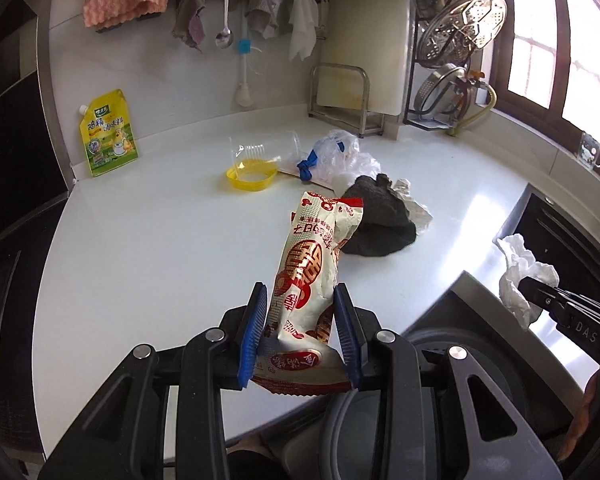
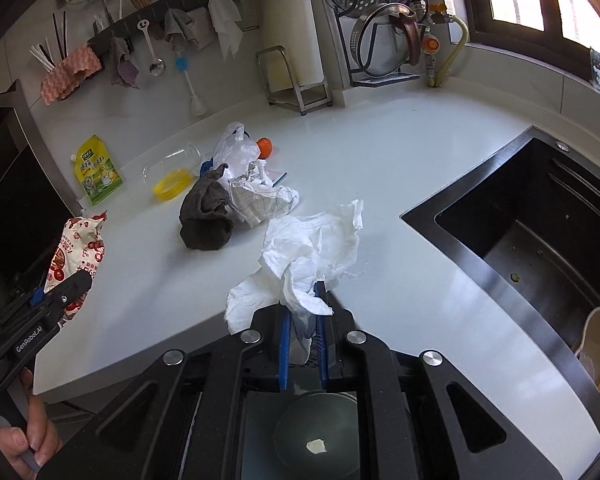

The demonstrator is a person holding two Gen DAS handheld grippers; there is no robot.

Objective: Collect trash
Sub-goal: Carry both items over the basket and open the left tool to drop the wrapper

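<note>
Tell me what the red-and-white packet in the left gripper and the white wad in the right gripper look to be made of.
Red-and-white packet: likely glossy printed plastic film; it shines and has a crimped end seam.
White wad: probably tissue or paper towel; matte, softly crumpled, thin at its edges.
Both are pinched between blue ribbed fingers.

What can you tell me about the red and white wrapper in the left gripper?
The red and white wrapper is a long, crinkled glossy plastic packet with red printed characters and round emblems. It looks empty or nearly so, puffed in the middle, its far end crumpled. The left gripper clamps its lower part between blue pads, holding it tilted up above the white counter, touching nothing else.
</note>
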